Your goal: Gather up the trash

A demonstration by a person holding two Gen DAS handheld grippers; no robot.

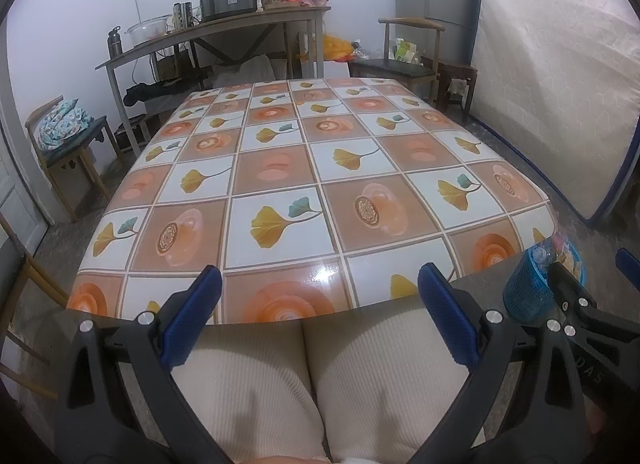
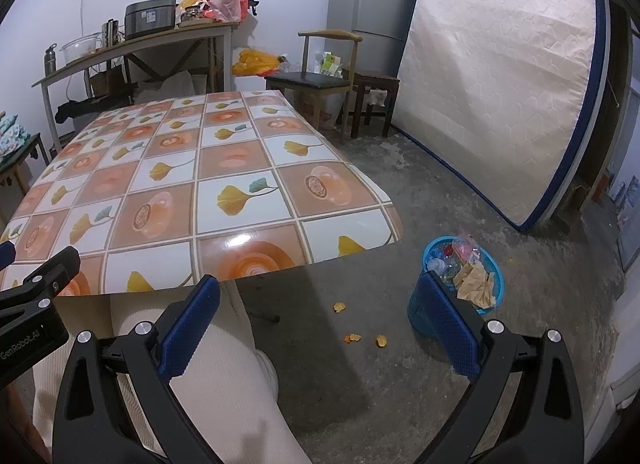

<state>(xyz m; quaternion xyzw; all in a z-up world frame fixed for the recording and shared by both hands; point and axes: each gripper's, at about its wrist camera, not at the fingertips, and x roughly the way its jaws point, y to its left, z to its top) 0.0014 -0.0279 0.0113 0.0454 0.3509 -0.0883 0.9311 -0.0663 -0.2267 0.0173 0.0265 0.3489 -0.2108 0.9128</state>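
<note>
Trash sits in the blue basket on the concrete floor, just off the near right corner of the table: crumpled paper, clear plastic pieces and a pink wrapper are heaped above its rim. Three small orange scraps lie loose on the floor between the basket and the person's leg, apart from each other.

Table top, covered by a patterned oilcloth, shows no loose items in either view. Judgement: the collecting step looks nearly complete; the floor scraps appear to be the only pieces left outside the basket.

Left gripper: fingers spread wide, nothing between them, held above the person's knees at the near table edge. Touches nothing visible.

Right gripper: fingers likewise wide apart and empty, aimed at the floor between table and basket. Its right finger overlaps the basket wall in the right wrist view; contact cannot be told.

Next move, if the scraps count as trash: lower the right gripper to the nearest scrap, close on it flat against the floor, then carry it over the basket rim. Scraps are thin, so the pinch may slip.
</note>
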